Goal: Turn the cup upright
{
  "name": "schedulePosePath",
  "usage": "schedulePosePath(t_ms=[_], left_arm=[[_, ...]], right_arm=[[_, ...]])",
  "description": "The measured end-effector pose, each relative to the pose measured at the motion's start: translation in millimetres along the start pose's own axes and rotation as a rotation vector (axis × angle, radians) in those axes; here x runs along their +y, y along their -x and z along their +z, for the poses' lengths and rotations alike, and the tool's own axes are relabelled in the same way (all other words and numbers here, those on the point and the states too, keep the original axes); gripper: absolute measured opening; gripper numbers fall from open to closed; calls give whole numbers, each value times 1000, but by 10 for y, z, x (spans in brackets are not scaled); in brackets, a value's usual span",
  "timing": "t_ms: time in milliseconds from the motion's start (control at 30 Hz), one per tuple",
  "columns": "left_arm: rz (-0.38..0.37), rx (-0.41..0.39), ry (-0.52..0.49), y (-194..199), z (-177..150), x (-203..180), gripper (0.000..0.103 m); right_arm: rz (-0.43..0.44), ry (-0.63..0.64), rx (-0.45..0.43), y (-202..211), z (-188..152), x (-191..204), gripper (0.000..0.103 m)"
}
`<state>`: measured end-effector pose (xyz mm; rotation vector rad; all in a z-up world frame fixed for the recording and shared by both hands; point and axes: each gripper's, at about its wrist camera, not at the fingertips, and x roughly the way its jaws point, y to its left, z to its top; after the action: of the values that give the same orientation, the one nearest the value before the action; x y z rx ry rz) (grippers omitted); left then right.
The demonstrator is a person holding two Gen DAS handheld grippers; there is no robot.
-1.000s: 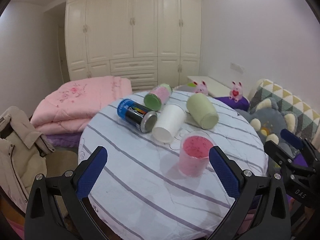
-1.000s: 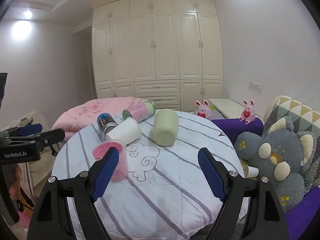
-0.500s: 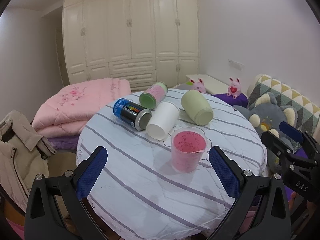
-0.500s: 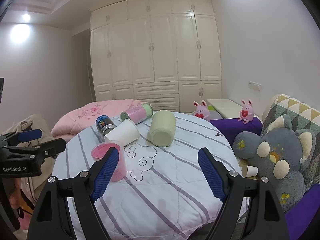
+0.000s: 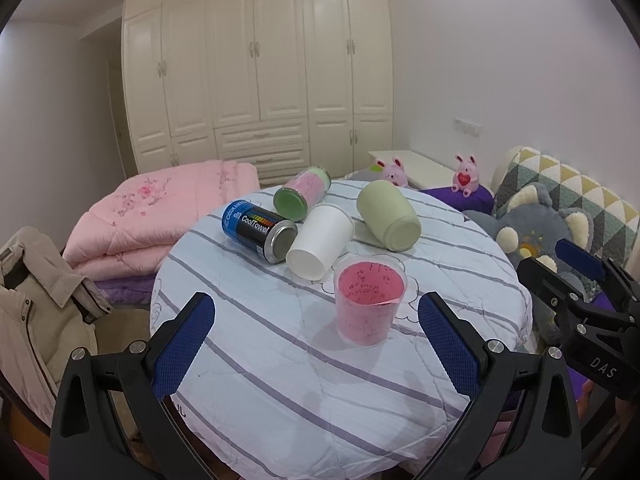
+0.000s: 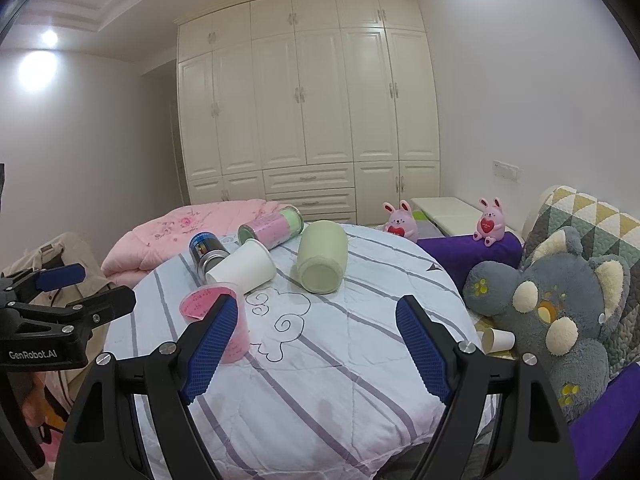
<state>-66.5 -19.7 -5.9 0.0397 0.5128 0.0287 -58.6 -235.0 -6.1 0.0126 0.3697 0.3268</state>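
Hovering both claws spread, left claw (image 5: 316, 344) and right claw (image 6: 316, 344); pink cup (image 5: 370, 304) upright, white cup (image 5: 320, 246) needs righting next

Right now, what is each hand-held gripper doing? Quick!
Left hand-held gripper: open, holding nothing.
Right hand-held gripper: open, holding nothing.

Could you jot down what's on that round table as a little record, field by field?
surface: round table with a striped cover
upright: pink cup
on their sides: white cup, green cup, blue can, pink-and-green can
left gripper: open, holds nothing
right gripper: open, holds nothing
beside the table: grey plush
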Motion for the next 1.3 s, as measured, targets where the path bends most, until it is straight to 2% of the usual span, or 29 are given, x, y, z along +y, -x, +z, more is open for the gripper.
schedulePosePath(t_ms=[333,733,1300], left_arm=[[-2,-56,2,79,7,-2,103],[-9,-65,-9,101,-5,-29,103],[-28,-90,-15,133,2,-69,103]], right_arm=[[-2,8,7,-15,-1,0,83],[-5,23,12,-35,-14,22,83],[-7,36,-36,41,3,39,83]])
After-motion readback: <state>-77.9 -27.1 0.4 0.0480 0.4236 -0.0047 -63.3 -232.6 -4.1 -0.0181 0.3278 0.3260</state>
